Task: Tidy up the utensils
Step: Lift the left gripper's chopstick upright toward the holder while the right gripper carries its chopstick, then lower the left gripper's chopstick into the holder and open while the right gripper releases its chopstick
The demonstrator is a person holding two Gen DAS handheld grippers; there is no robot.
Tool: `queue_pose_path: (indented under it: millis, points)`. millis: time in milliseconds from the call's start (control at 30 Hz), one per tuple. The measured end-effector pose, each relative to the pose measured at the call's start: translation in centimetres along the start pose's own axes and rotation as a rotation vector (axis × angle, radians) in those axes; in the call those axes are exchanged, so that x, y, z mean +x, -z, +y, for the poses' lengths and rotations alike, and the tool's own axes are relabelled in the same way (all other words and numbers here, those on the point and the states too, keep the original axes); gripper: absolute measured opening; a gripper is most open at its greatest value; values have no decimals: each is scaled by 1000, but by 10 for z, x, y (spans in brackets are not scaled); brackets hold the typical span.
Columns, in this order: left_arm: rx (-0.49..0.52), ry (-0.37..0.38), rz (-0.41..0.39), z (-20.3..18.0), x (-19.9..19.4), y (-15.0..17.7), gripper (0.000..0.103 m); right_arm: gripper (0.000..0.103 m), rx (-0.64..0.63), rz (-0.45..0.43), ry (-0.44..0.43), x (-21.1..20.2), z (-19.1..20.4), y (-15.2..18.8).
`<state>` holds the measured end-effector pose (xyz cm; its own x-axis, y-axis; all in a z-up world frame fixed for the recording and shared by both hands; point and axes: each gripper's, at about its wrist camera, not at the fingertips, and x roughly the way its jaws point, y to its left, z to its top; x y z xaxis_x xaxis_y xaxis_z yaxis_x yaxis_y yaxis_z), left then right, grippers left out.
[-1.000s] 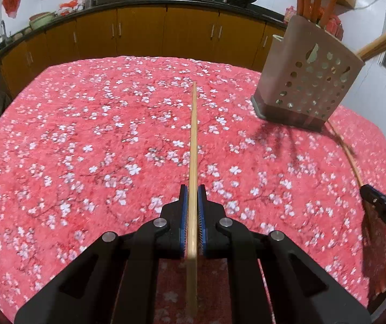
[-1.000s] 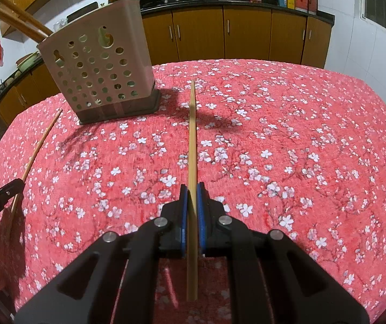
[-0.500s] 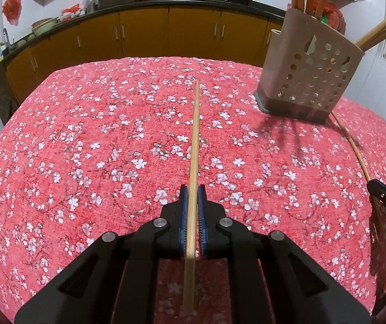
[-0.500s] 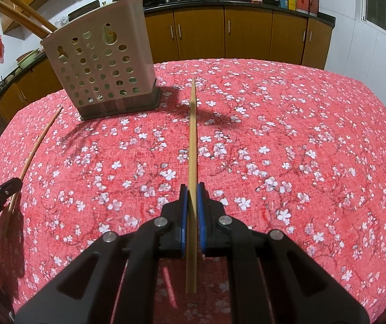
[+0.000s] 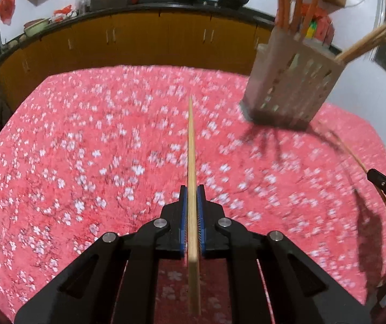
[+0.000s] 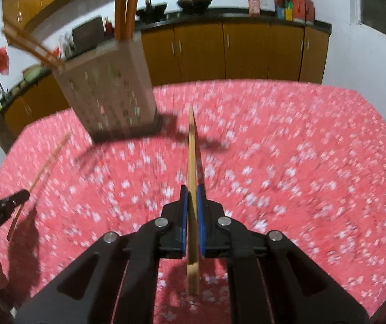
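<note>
My left gripper (image 5: 192, 189) is shut on a wooden chopstick (image 5: 192, 148) that points forward above the red floral tablecloth. My right gripper (image 6: 192, 189) is shut on another wooden chopstick (image 6: 192, 148), also held above the table. A beige perforated utensil holder (image 5: 290, 81) stands at the far right in the left wrist view and at the far left in the right wrist view (image 6: 106, 91); several chopsticks stick out of it. Each gripper shows at the edge of the other's view, holding its chopstick (image 5: 354, 159) (image 6: 47, 162).
The table (image 5: 85, 148) carries a red cloth with white blossoms. Beyond it runs a counter with orange cabinets (image 5: 139, 40), woks and bottles. A white wall and window lie to the right (image 6: 368, 27).
Both grippers have lifted and tilted up with their chopsticks; the views are now motion-blurred and the holder sits higher and closer in both views.
</note>
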<state>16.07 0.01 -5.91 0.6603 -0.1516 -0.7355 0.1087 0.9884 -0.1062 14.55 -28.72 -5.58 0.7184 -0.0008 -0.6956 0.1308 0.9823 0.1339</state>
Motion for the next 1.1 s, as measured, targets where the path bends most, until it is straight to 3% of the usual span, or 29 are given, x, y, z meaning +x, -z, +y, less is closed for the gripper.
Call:
queue_pose_path:
  millis: [467,800,1000,1100]
  points:
    - [-14,101,-225,-9,-83,-50,7,8,-5,-250,-45,-80,7,-51]
    - [46,169,-416,-42,-139,-96,7,8,2,-516,-201,-169,20,-111]
    - [51,219,-539,-67,-161,-123,7,8,-16,-618,-212,-183,36,-140]
    - [45,211,-583,-73,-163,-133,7,8,-37,-603,-198,-171,46,-147]
